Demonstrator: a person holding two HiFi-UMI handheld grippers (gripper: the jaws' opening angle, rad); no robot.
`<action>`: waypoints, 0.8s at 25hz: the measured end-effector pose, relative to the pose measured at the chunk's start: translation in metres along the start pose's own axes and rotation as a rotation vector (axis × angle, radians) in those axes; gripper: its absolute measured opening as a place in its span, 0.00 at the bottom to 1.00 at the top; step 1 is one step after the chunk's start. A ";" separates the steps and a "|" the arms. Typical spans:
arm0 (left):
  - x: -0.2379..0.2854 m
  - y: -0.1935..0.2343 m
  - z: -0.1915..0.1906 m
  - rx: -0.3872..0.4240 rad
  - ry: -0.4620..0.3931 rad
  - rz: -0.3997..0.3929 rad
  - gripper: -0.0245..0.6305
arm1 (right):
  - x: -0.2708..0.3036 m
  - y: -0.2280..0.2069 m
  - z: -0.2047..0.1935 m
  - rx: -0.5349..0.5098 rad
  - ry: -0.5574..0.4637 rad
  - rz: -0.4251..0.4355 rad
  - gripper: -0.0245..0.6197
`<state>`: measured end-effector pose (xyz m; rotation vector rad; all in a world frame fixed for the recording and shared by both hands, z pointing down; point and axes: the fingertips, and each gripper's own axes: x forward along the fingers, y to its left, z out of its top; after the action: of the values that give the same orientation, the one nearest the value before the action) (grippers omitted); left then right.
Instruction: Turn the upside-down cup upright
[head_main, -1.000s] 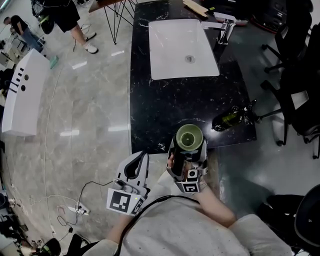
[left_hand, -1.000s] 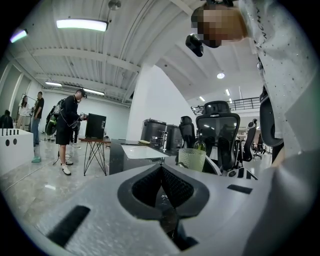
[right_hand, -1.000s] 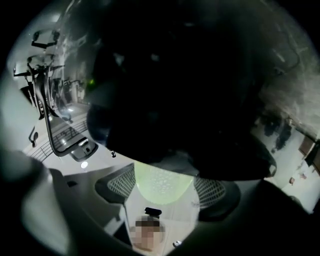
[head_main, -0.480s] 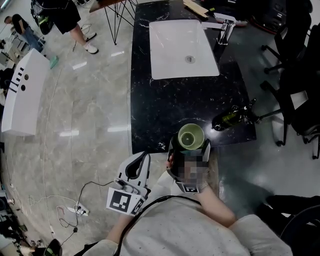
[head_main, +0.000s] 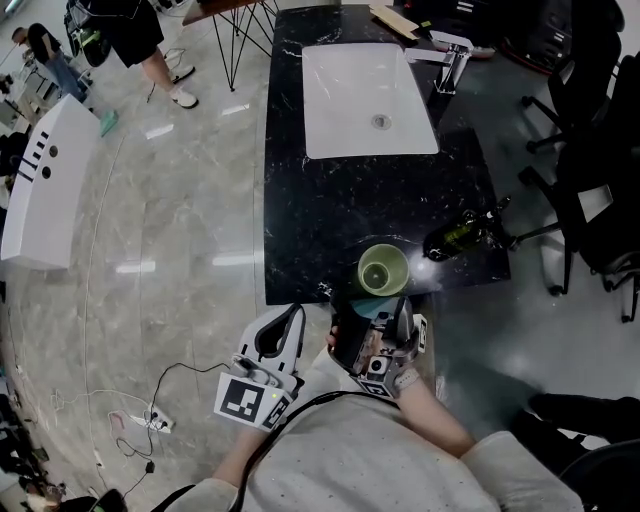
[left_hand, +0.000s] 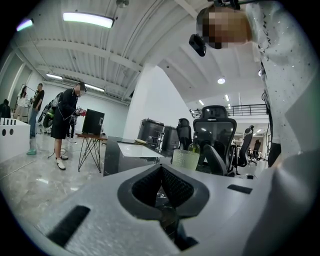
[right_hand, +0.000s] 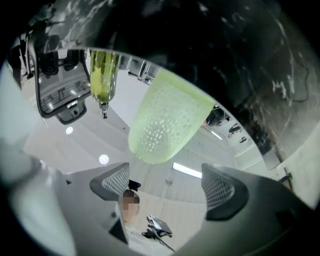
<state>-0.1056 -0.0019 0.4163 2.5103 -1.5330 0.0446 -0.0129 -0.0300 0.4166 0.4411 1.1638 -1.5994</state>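
Standing upright by one bottle (head_main: 455, 238), one green cup (head_main: 383, 269); right claw (right_hand: 170, 186) opening empty, left claw (left_hand: 161, 172) closed.

The left tongs (head_main: 289, 315) were held about level in front of the body, jaws pressed together with nothing in them, while the right tongs (head_main: 372, 314), tilted upward ahead of the bent right forearm (head_main: 432, 405), had their jaws wide apart and opening, nothing between them.
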 end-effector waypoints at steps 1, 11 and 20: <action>0.000 -0.001 0.000 -0.003 -0.003 -0.002 0.05 | 0.000 0.000 -0.009 -0.053 0.043 -0.033 0.70; 0.015 -0.021 0.006 -0.028 -0.041 -0.053 0.05 | -0.021 -0.020 -0.058 -0.603 0.462 -0.625 0.35; 0.038 -0.037 0.023 0.005 -0.094 -0.080 0.05 | 0.000 0.007 -0.049 -1.282 0.684 -0.911 0.05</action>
<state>-0.0574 -0.0230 0.3928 2.6092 -1.4656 -0.0825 -0.0194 0.0118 0.3912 -0.5284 2.8632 -0.9827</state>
